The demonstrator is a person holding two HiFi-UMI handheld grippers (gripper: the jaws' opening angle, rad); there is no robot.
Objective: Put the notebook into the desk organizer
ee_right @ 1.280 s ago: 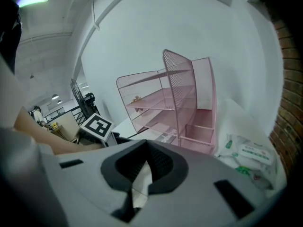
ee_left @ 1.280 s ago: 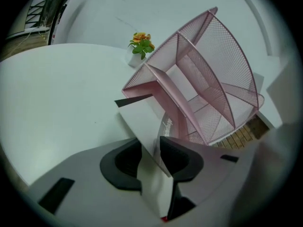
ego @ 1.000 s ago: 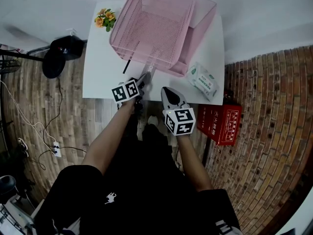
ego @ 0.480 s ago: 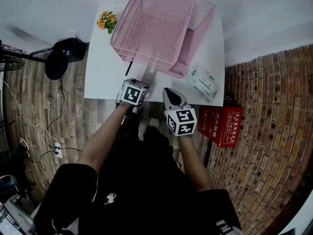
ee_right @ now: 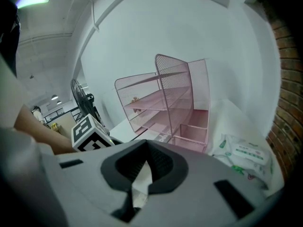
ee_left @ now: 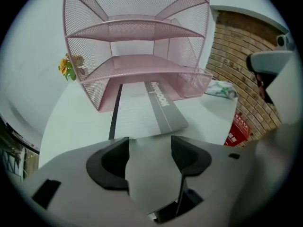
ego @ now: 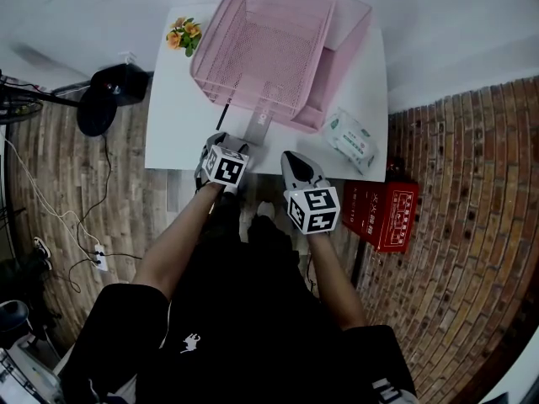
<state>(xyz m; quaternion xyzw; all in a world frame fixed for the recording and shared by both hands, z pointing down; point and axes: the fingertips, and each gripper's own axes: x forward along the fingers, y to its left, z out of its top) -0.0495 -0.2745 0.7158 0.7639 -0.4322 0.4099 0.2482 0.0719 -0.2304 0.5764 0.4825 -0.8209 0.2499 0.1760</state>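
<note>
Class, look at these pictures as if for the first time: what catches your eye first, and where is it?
The tall pink mesh organizer dominates, standing at the far side of the white table. A notebook lies flat with its far end under the bottom shelf and its near end sticking out toward the person. To the right of the table, a red box stands out against the brick-patterned floor.
</note>
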